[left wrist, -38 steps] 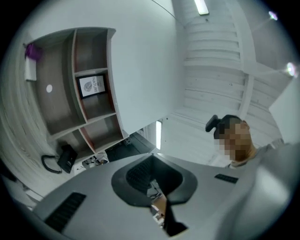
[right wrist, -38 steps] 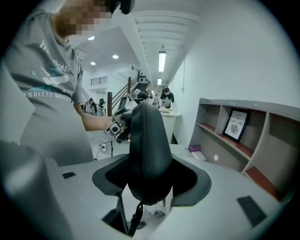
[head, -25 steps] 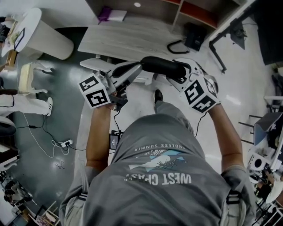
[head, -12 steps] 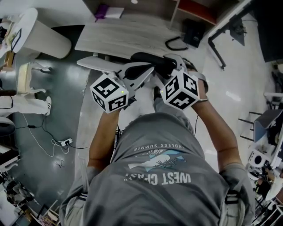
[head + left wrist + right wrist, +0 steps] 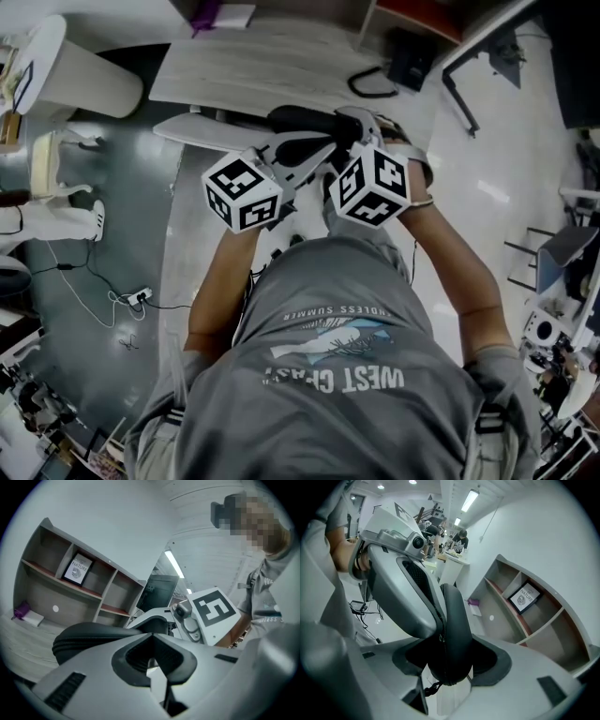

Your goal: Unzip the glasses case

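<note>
The right hand-held gripper [image 5: 449, 663] is squeezing one end of the black case [image 5: 452, 616] and holding it up in the air in front of the person. The left hand-held gripper [image 5: 152, 656] is clenched tight, with its tip right by the zip [image 5: 70, 645].

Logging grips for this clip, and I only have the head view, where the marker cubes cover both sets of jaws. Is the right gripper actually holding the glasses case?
Observer: Yes. The right gripper view shows the right gripper closed on one end of the black glasses case.
Operator: And the left one?
Observer: The left gripper has its jaws shut, with the case just beside them. I can't tell whether anything is pinched between them.
Operator: Is the zip open?
Observer: The stretch of zip seen in the left gripper view looks closed.
</note>
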